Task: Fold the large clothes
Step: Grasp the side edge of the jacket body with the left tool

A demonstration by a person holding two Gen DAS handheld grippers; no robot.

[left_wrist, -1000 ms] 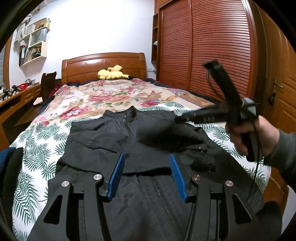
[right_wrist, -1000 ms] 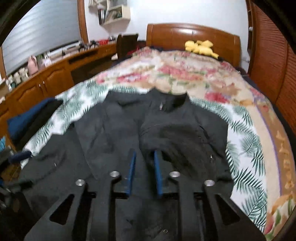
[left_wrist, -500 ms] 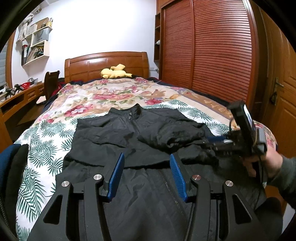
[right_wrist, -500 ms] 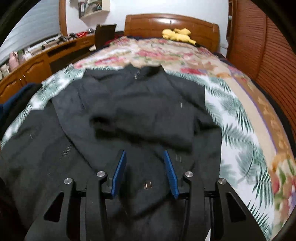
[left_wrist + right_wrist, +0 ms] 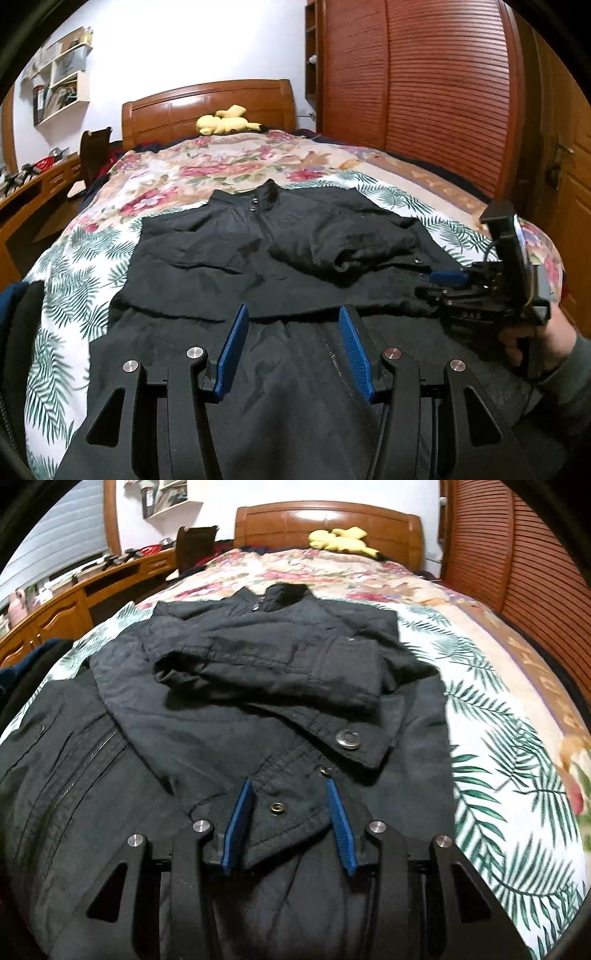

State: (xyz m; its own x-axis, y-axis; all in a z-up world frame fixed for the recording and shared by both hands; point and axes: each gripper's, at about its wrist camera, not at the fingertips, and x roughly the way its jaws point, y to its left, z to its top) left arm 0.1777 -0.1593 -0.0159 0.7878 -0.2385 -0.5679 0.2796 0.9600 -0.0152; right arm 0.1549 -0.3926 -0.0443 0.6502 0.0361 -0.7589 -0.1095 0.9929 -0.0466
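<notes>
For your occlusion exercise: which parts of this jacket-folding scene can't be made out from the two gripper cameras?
- Black jacket hem: cut off by the bottom edge and the left gripper, left wrist view.
- Jacket's left side: cut off by the frame edge, right wrist view, beyond the right gripper.
- Shelf contents: too small, left wrist view.

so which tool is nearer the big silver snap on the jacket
Right. The right tool hangs open just short of the silver snap, over the black jacket on its right side. The left tool is open above the zipper, farther off.
</notes>
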